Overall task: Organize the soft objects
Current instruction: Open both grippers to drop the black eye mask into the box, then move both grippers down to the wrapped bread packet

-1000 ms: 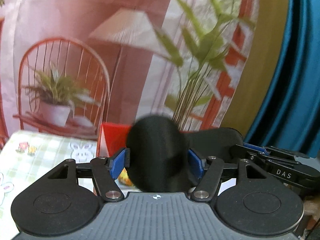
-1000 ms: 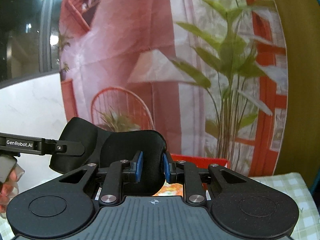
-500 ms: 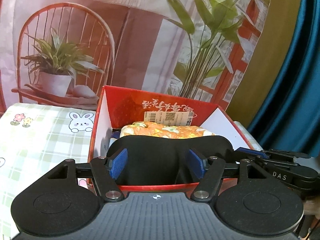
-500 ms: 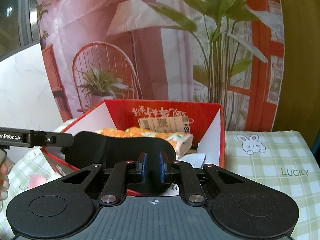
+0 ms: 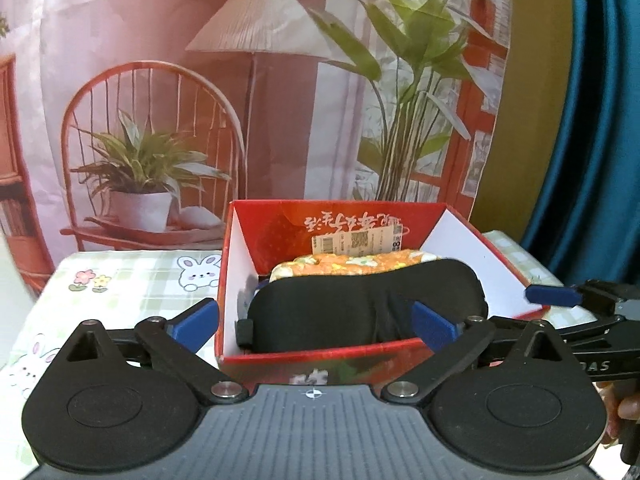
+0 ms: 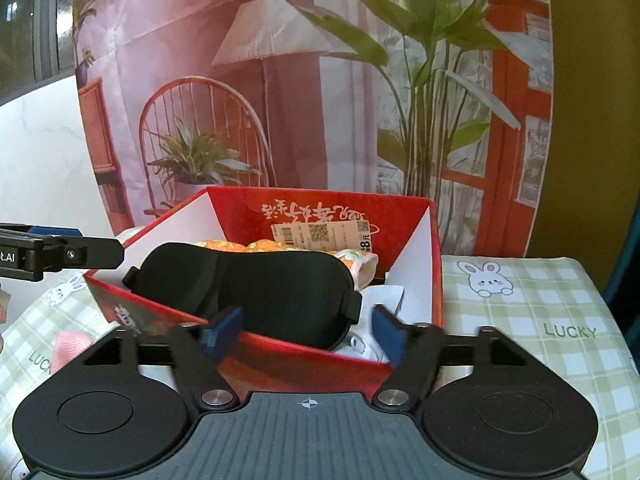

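Note:
A black padded eye mask [image 5: 360, 308] [image 6: 248, 284] lies in the red cardboard box [image 5: 320, 360] [image 6: 416, 220], on top of an orange patterned cloth [image 5: 352, 260] [image 6: 360, 260]. My left gripper [image 5: 316, 326] hovers at the box's near wall with its jaws opening wide, the blue pads clear of the mask. At the box's near right corner my right gripper [image 6: 308, 334] has its jaws opening too, and nothing is pressed between its pads. A white cloth [image 6: 384, 300] lies in the box under the mask's right end.
The box stands on a green checked tablecloth [image 6: 520, 300] with rabbit prints. A pink soft item [image 6: 68, 346] lies on the cloth left of the box. A printed backdrop [image 5: 200, 100] hangs close behind, and a blue curtain [image 5: 592, 120] hangs at the right.
Both grippers carried the mask down into the box and let go of it. Their jaws have spread, and the mask now rests flat on the orange cloth.

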